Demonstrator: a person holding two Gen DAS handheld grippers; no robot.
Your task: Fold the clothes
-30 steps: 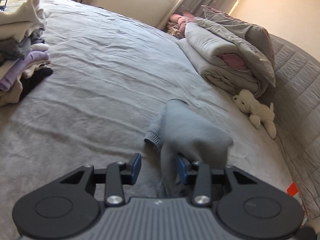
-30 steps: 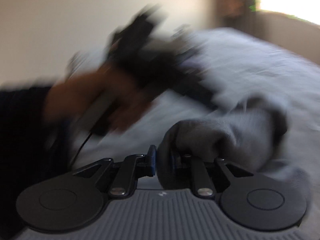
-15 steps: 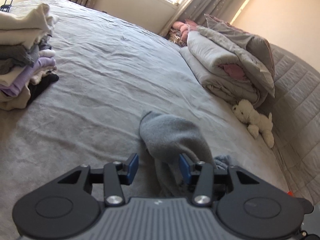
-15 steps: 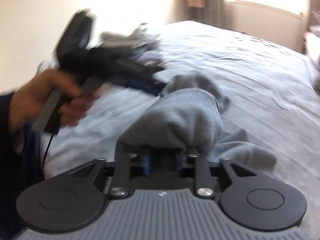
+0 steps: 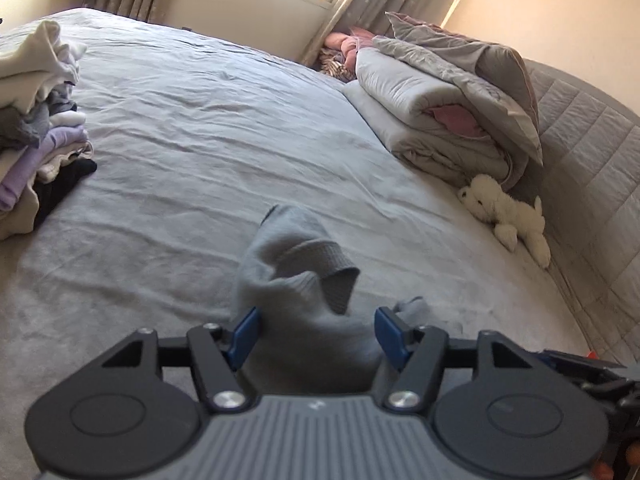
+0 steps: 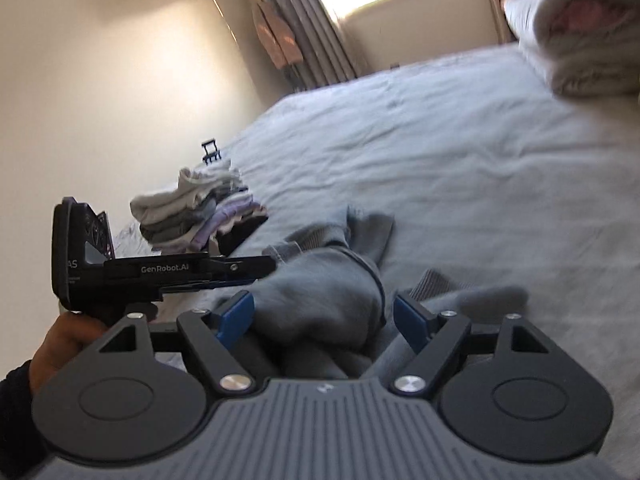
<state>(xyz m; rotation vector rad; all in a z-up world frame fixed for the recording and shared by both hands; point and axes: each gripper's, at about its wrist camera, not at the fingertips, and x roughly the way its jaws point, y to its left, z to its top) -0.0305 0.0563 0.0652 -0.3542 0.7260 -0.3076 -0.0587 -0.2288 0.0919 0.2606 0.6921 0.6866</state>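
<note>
A grey knitted garment point(image 5: 298, 280) is seen bunched on the grey bedsheet point(image 5: 200, 120), low in the left wrist view, at about six o'clock from the sheet's middle. The left gripper point(image 5: 316, 330) is set around the near end of this garment; its jaws have just been opening, and the cloth lies between the blue pads point(image 5: 245, 332) with the right pad standing clear of it, so nothing is clamped. In the right wrist view the right gripper point(image 6: 325, 318) is likewise spread wide, its jaws having just been opening, with the garment's rounded bulk between the pads and a gap visible at the right one. The left hand point(image 6: 60, 344) is seen at nine o'clock, wrapped round the other tool's handle. A pile of folded clothes point(image 5: 36, 120) is placed at nine o'clock on the bed, a folded duvet point(image 5: 440, 108) at two o'clock, and a white plush toy point(image 5: 504, 212) at three o'clock beside the quilted headboard point(image 5: 592, 152).
</note>
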